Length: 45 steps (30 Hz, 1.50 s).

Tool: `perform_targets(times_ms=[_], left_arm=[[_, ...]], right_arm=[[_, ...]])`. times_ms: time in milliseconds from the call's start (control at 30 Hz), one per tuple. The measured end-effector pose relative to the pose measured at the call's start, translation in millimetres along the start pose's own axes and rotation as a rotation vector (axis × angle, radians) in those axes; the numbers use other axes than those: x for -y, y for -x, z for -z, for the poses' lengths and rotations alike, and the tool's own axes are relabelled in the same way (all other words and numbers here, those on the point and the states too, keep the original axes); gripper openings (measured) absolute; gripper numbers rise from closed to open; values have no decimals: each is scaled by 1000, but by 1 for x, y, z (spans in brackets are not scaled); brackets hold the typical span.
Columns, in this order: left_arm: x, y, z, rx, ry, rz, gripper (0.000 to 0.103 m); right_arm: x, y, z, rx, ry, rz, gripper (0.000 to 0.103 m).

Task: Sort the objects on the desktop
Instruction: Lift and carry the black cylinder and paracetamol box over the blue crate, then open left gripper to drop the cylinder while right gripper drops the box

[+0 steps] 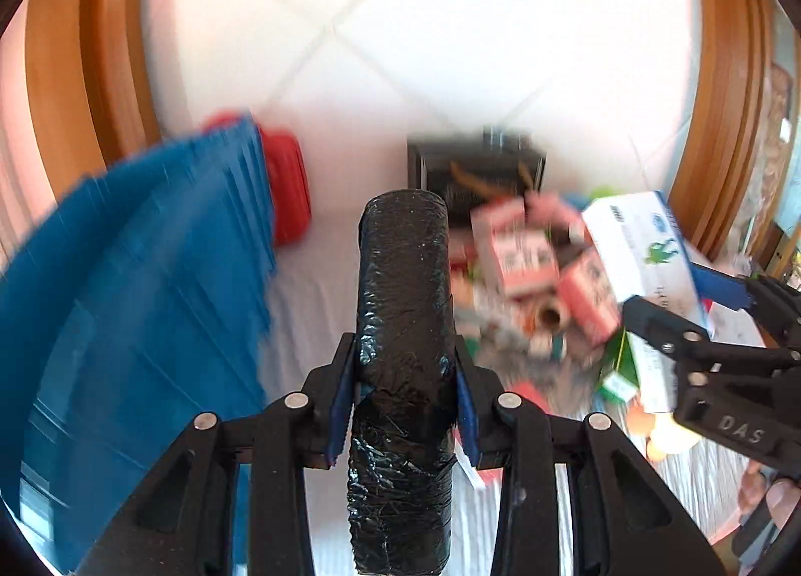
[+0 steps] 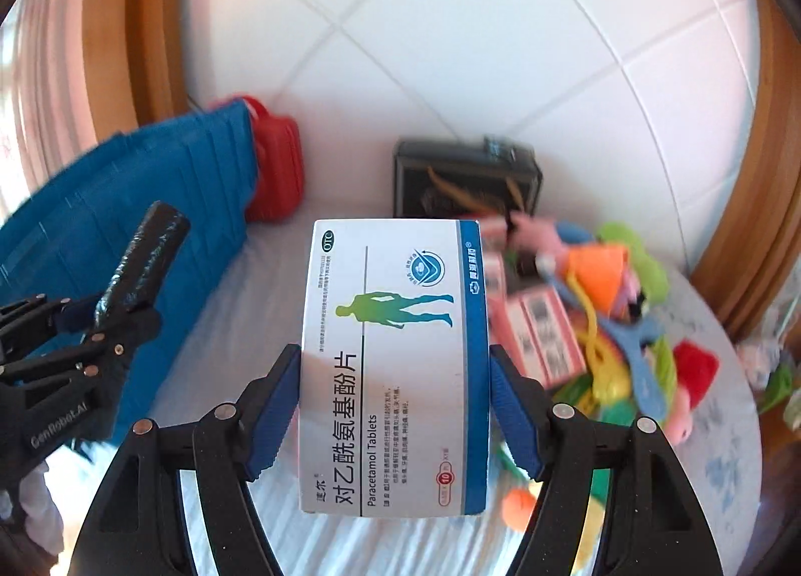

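Left tool (image 1: pixel 403 391): closed on a black wrapped roll (image 1: pixel 403 306), clamped between the blue pads at mid-frame. The roll is seen upright along the centre of the left wrist view; in the right wrist view the same roll (image 2: pixel 142 265) is found at left, tilted, raised above the worktop.

Right tool (image 2: pixel 395 406): closed on a white and blue medicine box (image 2: pixel 395 366) marked "Paracetamol Tablets", gripped by its long sides and held at centre frame. In the left wrist view this box (image 1: pixel 646 250) is seen at right with the right tool (image 1: pixel 686 321) on it.

Worktop (image 2: pixel 270 265): covered in white cloth. A blue folded file (image 2: pixel 125 235) is noted at left, with a red case (image 2: pixel 278 165) just beyond it. A dark box (image 2: pixel 465 180) stands at upper centre against the tiled wall. A blurred heap of pink cartons (image 2: pixel 545 341) and coloured toys (image 2: pixel 616 306) lies at right.
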<state>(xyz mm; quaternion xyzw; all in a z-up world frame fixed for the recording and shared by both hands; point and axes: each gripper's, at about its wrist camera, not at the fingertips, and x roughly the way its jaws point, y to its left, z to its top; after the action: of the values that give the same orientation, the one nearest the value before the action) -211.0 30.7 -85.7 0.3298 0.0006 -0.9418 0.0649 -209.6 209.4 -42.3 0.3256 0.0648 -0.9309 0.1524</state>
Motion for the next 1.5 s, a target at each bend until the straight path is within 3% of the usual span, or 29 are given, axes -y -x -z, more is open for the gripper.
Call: perform_targets(times_ms=[200, 300, 400, 600, 800, 900, 1067, 1133, 1200, 1300, 1367, 1400, 1500], left_arm=[[-85, 57, -42, 108, 4, 7, 34], [-148, 80, -49, 141, -11, -74, 34], [-206, 86, -53, 122, -23, -146, 34], [-302, 64, -37, 7, -23, -247, 34], [-357, 36, -13, -99, 42, -233, 34], [-368, 23, -4, -136, 70, -220, 34], [-406, 48, -22, -146, 91, -207, 35], [-403, 57, -29, -138, 95, -207, 35], [-404, 62, -31, -126, 93, -210, 39], [-406, 74, -33, -102, 96, -208, 54], [-409, 82, -38, -90, 96, -211, 60], [-409, 84, -36, -87, 96, -213, 61], [-410, 95, -33, -73, 101, -214, 62]], right_arm=[[-86, 37, -72, 129, 32, -25, 72], [-146, 45, -106, 162, 67, -60, 72], [-210, 42, -134, 183, 101, -84, 72], [-323, -4, -166, 83, 86, -231, 72], [-396, -49, -161, -36, 159, -217, 72], [-407, -64, -155, -57, 191, -168, 72], [-414, -68, -145, -65, 223, -88, 72], [-411, -70, -144, -67, 223, -76, 72], [-412, -69, -142, -64, 229, -58, 72], [-411, -66, -140, -52, 226, -42, 73], [-412, -63, -139, -37, 224, -29, 86], [-412, -60, -139, -28, 222, -18, 100], [-413, -53, -135, -3, 230, -2, 103]])
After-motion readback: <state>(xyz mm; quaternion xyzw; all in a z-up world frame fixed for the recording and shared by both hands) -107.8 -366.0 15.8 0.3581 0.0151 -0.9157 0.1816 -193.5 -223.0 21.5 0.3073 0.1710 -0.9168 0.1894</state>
